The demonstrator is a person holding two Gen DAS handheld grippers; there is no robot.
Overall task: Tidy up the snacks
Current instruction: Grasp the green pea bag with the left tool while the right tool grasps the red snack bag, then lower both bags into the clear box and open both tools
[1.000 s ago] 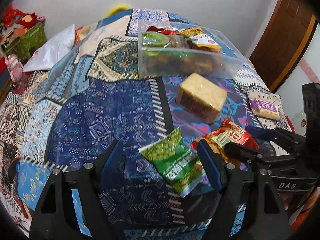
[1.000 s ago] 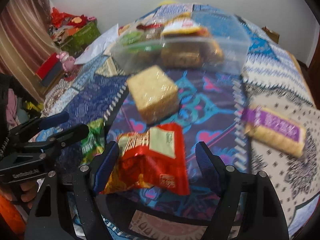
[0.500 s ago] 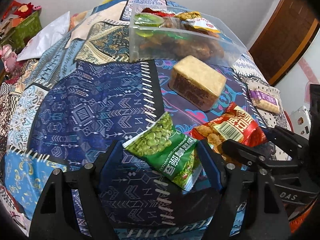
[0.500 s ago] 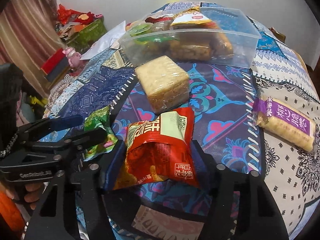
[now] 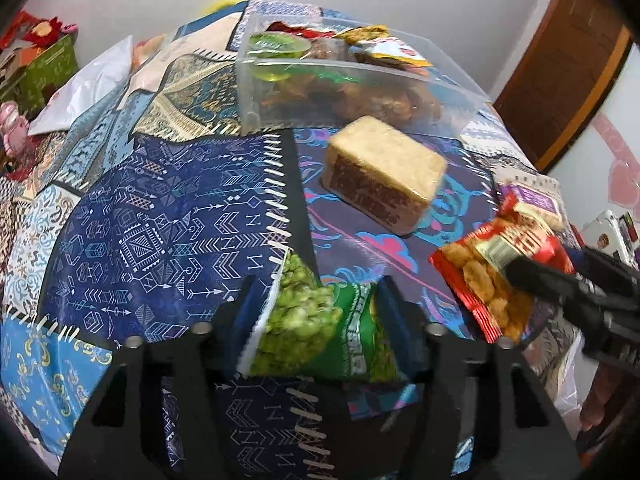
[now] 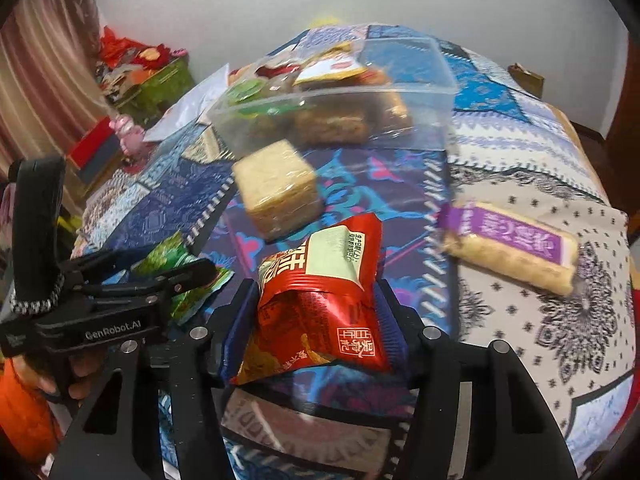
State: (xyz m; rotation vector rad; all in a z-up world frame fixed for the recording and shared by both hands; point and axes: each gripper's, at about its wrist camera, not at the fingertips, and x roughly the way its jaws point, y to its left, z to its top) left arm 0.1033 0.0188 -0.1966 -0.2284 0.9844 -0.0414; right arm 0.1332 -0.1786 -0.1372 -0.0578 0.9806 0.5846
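Note:
My left gripper (image 5: 316, 308) is shut on a green pea snack bag (image 5: 320, 324) and holds it just above the patterned cloth; the bag also shows in the right wrist view (image 6: 176, 264). My right gripper (image 6: 316, 304) is shut on a red snack bag (image 6: 320, 300), lifted off the cloth; the bag also shows in the left wrist view (image 5: 492, 268). A clear plastic box (image 6: 340, 96) with several snacks stands at the far side, also in the left wrist view (image 5: 344, 80).
A wrapped tan cracker block (image 5: 384, 176) lies between the grippers and the box, also in the right wrist view (image 6: 276, 188). A purple-labelled biscuit pack (image 6: 512, 244) lies on the right. The table edge drops off on the left and right.
Both grippers have closed on their bags and lifted them: the left on the green bag, the right on the red bag. Both views have risen and tilted a little.

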